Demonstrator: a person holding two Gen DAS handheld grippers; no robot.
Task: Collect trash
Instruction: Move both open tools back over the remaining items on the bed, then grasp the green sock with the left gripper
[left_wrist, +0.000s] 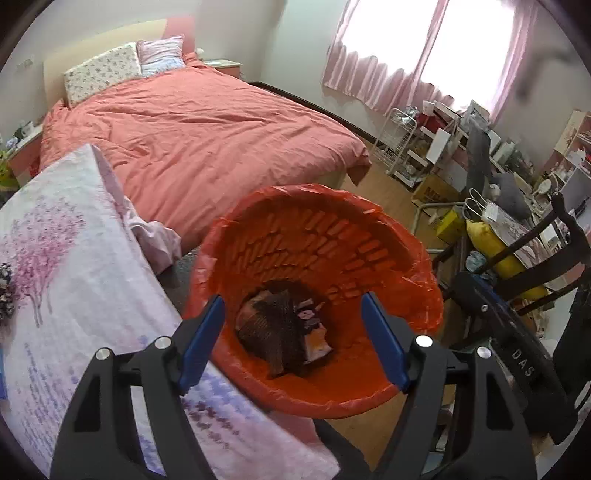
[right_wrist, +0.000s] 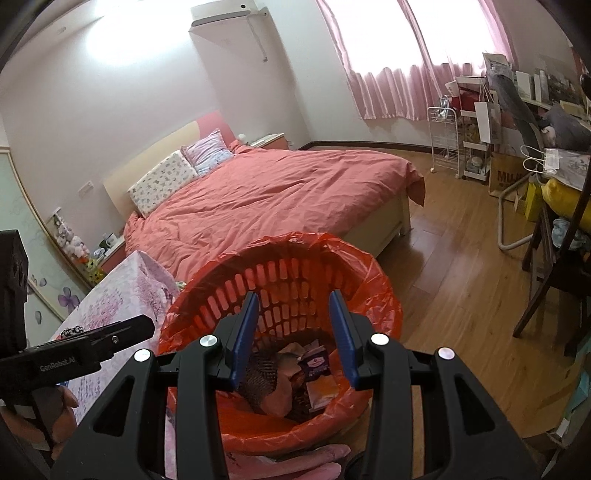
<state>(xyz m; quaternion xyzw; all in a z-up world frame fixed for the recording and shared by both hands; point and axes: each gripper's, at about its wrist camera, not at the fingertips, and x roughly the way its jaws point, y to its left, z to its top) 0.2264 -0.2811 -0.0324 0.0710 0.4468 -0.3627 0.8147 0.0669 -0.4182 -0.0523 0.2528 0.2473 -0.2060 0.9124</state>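
Note:
A red slatted waste bin (left_wrist: 332, 236) lined with a red plastic bag stands on the floor beside the table. At its bottom lies trash (left_wrist: 280, 328): dark crumpled wrappers and small packets. My left gripper (left_wrist: 292, 297) hangs open over the bin's mouth, nothing between its blue pads. In the right wrist view the same bin (right_wrist: 280, 273) sits below my right gripper (right_wrist: 294, 294), whose jaws stand partly apart and empty, with the trash (right_wrist: 314, 369) showing through the gap. Of the left tool, one black finger (right_wrist: 136, 326) reaches in from the left edge, held by a hand (right_wrist: 62, 402).
A table with a pink floral cloth (left_wrist: 74, 277) borders the bin on the left. A bed with a salmon duvet (left_wrist: 203, 140) lies behind it. A dark wooden chair (left_wrist: 535, 258) and cluttered shelves (right_wrist: 476, 147) stand to the right, across wooden floor (right_wrist: 461, 258).

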